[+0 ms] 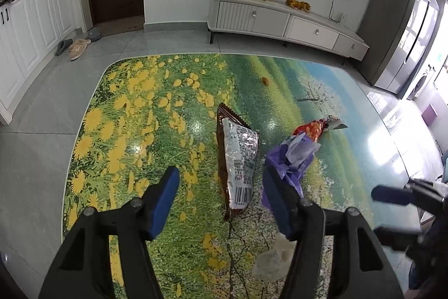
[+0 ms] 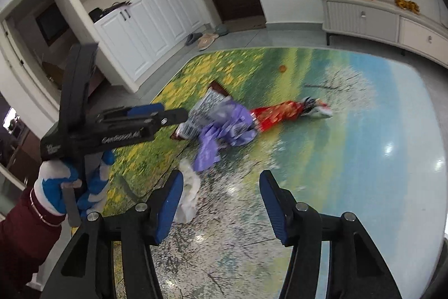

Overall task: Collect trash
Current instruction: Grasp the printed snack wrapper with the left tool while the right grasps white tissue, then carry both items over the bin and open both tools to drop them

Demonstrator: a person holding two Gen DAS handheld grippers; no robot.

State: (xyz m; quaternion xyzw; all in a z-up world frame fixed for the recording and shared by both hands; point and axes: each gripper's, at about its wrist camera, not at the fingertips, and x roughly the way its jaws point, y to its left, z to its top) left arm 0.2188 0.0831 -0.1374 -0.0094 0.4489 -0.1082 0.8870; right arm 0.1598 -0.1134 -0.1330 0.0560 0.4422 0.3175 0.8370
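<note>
The left tool (image 1: 221,195) hangs over the bench (image 1: 134,114), a glossy top printed with yellow flowers and a meadow, its blue pads standing apart with nothing pressed between them. Seen between those pads, just ahead, lies a brown wrapper (image 1: 238,161) with a silver printed panel, flat on the bench and apart from both pads. Just beside the left tool's right pad, partly behind it, sits a crumpled purple bag (image 1: 291,159), and past that a red wrapper (image 1: 310,129). Below that right pad lies a pale, clear scrap (image 1: 273,261). Far ahead of the tool a small orange ball (image 1: 265,81) rests alone. The right tool (image 2: 221,195) also stands apart at the pads, holding nothing; the bare bench shows between them. The pale scrap (image 2: 187,195) lies just beside its left pad, partly hidden by it. Ahead and to its left lie the purple bag (image 2: 224,128), the brown wrapper (image 2: 201,114) and the red wrapper (image 2: 277,114), bunched together. The left tool (image 2: 156,114) reaches in from the left, gripped by a gloved hand (image 2: 70,187) in blue and white.
</note>
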